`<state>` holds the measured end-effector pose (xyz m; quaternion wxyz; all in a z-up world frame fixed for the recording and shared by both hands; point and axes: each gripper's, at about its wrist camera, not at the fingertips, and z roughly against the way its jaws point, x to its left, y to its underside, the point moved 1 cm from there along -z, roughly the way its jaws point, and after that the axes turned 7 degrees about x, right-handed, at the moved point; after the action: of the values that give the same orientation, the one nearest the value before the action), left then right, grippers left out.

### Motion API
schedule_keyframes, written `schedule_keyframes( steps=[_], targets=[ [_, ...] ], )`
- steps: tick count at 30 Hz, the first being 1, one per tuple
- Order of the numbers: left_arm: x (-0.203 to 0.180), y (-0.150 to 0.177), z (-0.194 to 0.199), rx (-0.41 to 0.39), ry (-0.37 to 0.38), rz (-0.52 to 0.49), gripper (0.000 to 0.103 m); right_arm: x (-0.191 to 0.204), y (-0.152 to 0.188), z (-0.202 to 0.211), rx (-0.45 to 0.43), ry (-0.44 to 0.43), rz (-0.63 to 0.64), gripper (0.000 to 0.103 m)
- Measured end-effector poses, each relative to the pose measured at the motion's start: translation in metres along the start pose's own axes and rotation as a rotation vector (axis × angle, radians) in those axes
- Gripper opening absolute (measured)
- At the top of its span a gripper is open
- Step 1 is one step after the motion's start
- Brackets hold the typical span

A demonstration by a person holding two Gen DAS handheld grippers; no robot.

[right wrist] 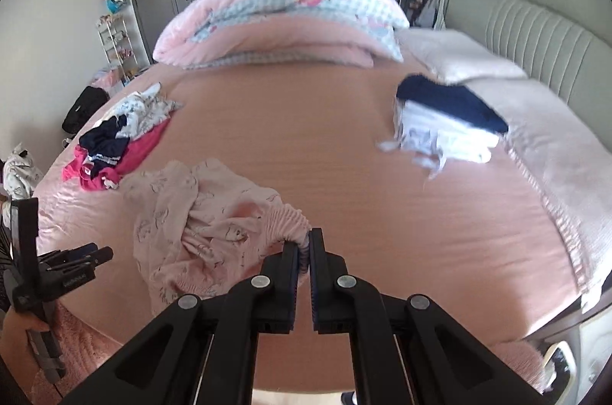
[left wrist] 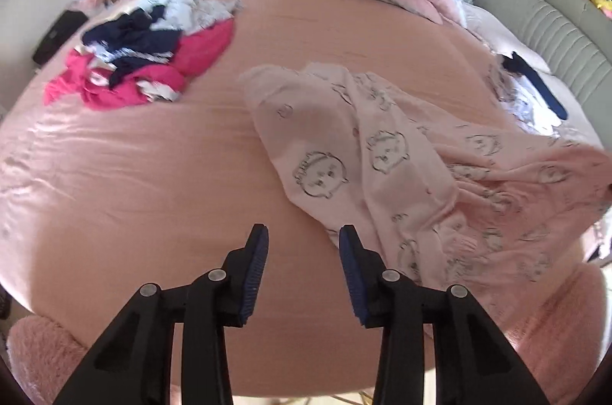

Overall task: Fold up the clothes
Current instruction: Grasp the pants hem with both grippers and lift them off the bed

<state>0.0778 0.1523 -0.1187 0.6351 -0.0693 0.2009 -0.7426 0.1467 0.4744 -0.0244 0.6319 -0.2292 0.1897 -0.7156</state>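
Note:
A pale pink garment [left wrist: 420, 167] printed with cartoon faces lies crumpled on the pink bed sheet [left wrist: 153, 183]. In the right wrist view my right gripper [right wrist: 304, 246] is shut on the gathered elastic waistband of this garment [right wrist: 199, 213], lifting that edge a little. My left gripper [left wrist: 303, 236] stands open just left of the garment's near edge, with only bare sheet between its blue pads. The right finger [left wrist: 350, 244] is close to the cloth. The left gripper [right wrist: 97, 253] also shows at the left edge of the right wrist view, held by a hand.
A heap of unfolded pink, navy and white clothes [right wrist: 114, 141] lies at the far left of the bed. A folded navy and white stack [right wrist: 447, 121] sits at the right near pale pillows [right wrist: 459, 60]. A folded quilt [right wrist: 275, 22] and grey headboard [right wrist: 535, 33] lie beyond.

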Motion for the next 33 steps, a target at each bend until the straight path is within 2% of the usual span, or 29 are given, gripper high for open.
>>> schedule_keyframes(
  steps=[3,5,6,8,11,12,13,14,15,16,17,24,28,30,31,33],
  targets=[
    [-0.042,0.007,-0.005,0.021,0.066,-0.135,0.042,0.003,0.015,-0.017,0.05,-0.01,0.01,0.003],
    [-0.077,0.012,-0.009,0.023,0.103,-0.211,0.06,0.006,0.02,-0.02,0.06,-0.025,0.01,0.003],
    [-0.092,0.013,-0.014,0.026,0.099,-0.247,0.061,0.006,0.021,-0.021,0.065,-0.031,0.006,0.003],
    [-0.121,0.014,-0.026,0.027,0.051,-0.322,0.061,0.003,0.022,-0.023,0.074,-0.046,-0.019,0.003],
    [-0.144,0.014,-0.052,0.05,-0.113,-0.401,0.06,-0.004,0.022,-0.027,0.097,-0.069,-0.063,0.003],
    [-0.143,0.015,-0.06,0.07,-0.139,-0.399,0.056,-0.005,0.022,-0.029,0.106,-0.071,-0.072,0.003],
    [-0.14,0.015,-0.065,0.087,-0.139,-0.384,0.043,-0.007,0.024,-0.032,0.116,-0.071,-0.076,0.003],
    [-0.136,0.016,-0.065,0.089,-0.142,-0.363,0.039,-0.009,0.025,-0.036,0.132,-0.068,-0.08,0.003],
    [-0.13,0.017,-0.06,0.079,-0.149,-0.337,0.035,-0.01,0.028,-0.04,0.151,-0.062,-0.083,0.003],
    [-0.124,0.019,-0.055,0.064,-0.166,-0.318,0.025,-0.011,0.03,-0.045,0.169,-0.056,-0.087,0.003],
    [-0.118,0.021,-0.048,0.049,-0.185,-0.304,0.022,-0.012,0.034,-0.05,0.189,-0.053,-0.087,0.003],
    [-0.057,0.028,-0.023,0.053,-0.192,-0.132,0.022,-0.001,0.059,-0.097,0.34,-0.095,-0.054,0.003],
    [-0.048,0.032,-0.003,0.013,-0.118,-0.084,0.022,0.01,0.062,-0.109,0.365,-0.103,-0.037,0.005],
    [-0.047,0.035,0.0,0.022,-0.092,-0.094,0.023,0.013,0.06,-0.115,0.363,-0.086,-0.02,0.008],
    [-0.046,0.037,0.001,0.03,-0.083,-0.101,0.026,0.013,0.059,-0.119,0.369,-0.083,-0.023,0.009],
    [-0.049,0.041,-0.001,0.043,-0.078,-0.13,0.044,0.018,0.058,-0.122,0.371,-0.07,-0.003,0.016]
  ],
)
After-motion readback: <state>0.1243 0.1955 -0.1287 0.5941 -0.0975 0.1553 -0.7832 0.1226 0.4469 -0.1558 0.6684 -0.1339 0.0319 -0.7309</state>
